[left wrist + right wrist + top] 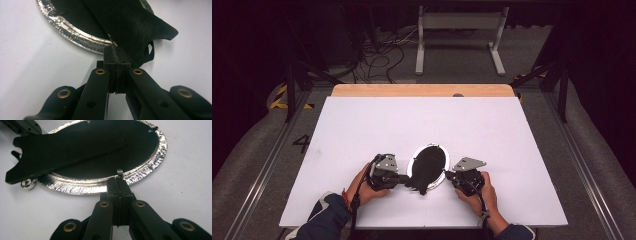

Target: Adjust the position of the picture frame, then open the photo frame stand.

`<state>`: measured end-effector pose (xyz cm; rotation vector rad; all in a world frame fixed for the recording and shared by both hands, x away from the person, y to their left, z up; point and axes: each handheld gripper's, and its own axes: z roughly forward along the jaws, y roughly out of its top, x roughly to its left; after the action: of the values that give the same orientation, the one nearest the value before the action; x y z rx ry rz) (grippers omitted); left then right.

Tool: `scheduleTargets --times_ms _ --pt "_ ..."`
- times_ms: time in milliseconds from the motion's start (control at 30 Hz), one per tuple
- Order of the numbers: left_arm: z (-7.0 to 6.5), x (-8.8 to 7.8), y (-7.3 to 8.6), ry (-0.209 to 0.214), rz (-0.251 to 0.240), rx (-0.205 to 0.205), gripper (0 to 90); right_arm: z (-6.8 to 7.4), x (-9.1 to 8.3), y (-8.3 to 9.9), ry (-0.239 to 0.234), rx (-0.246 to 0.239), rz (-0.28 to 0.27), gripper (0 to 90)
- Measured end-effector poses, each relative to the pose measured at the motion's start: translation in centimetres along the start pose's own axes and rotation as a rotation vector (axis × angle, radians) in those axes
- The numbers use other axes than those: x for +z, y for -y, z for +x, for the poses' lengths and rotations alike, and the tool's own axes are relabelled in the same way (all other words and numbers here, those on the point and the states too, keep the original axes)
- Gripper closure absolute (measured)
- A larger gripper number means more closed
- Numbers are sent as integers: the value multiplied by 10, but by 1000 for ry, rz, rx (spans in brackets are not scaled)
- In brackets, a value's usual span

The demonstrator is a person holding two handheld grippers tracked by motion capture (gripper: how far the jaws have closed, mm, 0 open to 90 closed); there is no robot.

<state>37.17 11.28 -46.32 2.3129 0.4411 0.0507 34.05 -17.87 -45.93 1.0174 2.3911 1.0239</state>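
An oval silver-rimmed picture frame (413, 161) lies face down on the white board, black backing (105, 162) up. Its black easel stand (67, 155) lies across the backing and sticks out past the near end (421, 188). My left gripper (408, 178) is shut, its tips (116, 51) against the silver rim (67, 30) beside a small metal tab (110, 40). On the opposite side my right gripper (447, 175) is also shut, with its tips (120, 181) at a bent-up tab (120, 172) on the rim (150, 167). Whether either tab is pinched is hidden.
The white board (362, 125) covers a wooden table whose back edge (422, 90) shows. A small silver ball foot (27, 183) pokes out under the stand. Cables (377, 60) and a grey metal stand (459, 35) are on the floor beyond. Black rails (562, 85) flank the table.
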Motion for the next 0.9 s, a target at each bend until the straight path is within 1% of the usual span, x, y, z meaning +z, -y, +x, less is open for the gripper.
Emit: scheduleTargets --times_ms 33,100,167,200,267,300,367,400,467,533,567,667,733,767,800,833,900 --pt "-2 1 -1 -10 2 0 900 -2 1 -2 1 -2 12 900" --pt "-3 1 -1 -14 0 2 900 -3 1 -3 -2 1 13 900" --pt "-3 1 1 -14 -18 -14 900 -7 3 -4 -15 11 6 900" --pt "-3 1 2 -15 -19 -15 900 -8 4 -4 -17 14 3 900" --pt "-3 2 1 -10 -17 -8 900 -8 4 -4 -16 10 6 900" --pt "-3 3 0 -2 -21 -13 900 -9 3 -4 -12 14 4 900" --pt "-4 6 -2 2 -25 1 900 -10 2 -4 -9 13 6 900" --pt "-5 7 -3 5 -28 -1 900 -11 1 -3 -10 13 9 900" --pt "-7 9 -5 -1 -23 23 900 -12 -1 -2 -10 19 13 900" --pt "-8 10 -6 -2 -24 20 900 -12 -3 -1 -24 13 22 900" --pt "-8 10 -5 -2 -25 19 900 -10 -4 0 -31 3 26 900" --pt "-8 11 -5 5 -36 6 900 -7 -7 2 -35 -11 28 900" --pt "-8 12 -6 11 -34 -4 900 -7 -7 3 -38 -9 28 900" --pt "-10 13 -7 7 -39 -5 900 -8 -7 3 -40 -7 27 900" --pt "-10 13 -7 7 -39 -5 900 -8 -7 3 -40 -7 27 900" --pt "-12 15 -8 6 -38 6 900 -8 -6 3 -40 -4 22 900" --pt "-12 15 -8 11 -40 2 900 -9 -6 3 -37 -6 23 900"
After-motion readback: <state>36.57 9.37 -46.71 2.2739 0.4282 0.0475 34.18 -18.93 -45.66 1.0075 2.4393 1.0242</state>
